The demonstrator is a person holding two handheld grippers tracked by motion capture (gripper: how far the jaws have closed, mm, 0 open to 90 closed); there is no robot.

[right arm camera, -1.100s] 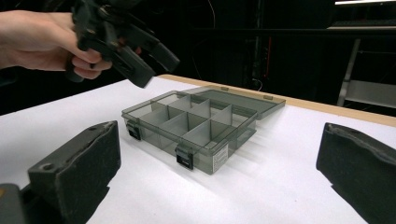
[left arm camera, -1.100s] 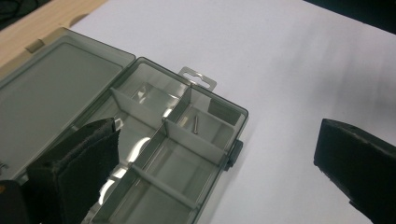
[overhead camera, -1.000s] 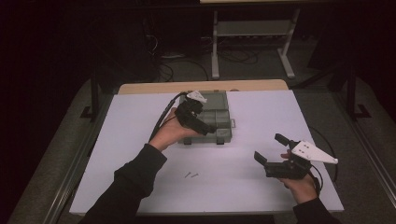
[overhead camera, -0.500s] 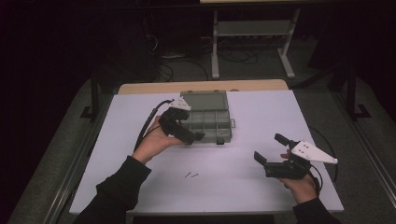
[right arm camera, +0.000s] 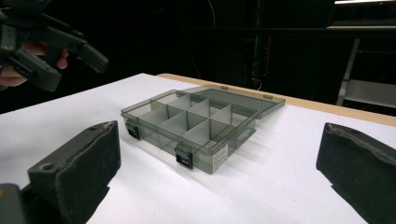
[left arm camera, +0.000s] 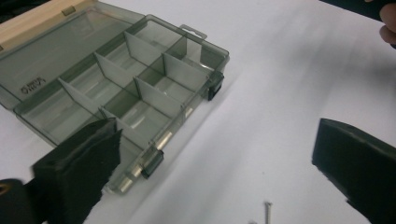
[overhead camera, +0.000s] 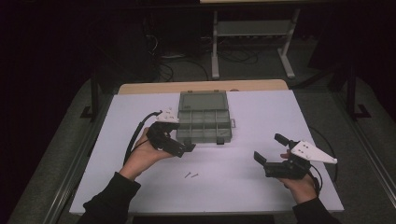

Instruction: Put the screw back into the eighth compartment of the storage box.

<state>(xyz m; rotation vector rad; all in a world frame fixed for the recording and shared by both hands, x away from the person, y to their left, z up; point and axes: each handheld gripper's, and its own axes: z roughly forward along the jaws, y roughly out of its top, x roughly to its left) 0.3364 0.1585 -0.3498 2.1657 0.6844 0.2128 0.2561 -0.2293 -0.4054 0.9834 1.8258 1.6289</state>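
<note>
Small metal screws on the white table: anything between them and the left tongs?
Nothing visible. The two small metal screws lie on bare white table, just below the open left tongs; the grey compartment box sits behind.

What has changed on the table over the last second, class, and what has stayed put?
The left tool has drawn back off the compartment box toward the person, jaws open and empty, nearer the two small screws. The box, the screws and the open right tool stayed where they were.

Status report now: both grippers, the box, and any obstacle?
Left gripper open, beside box. Right gripper open, apart. Box open, compartments look empty. Two screws on table, nothing blocking.
</note>
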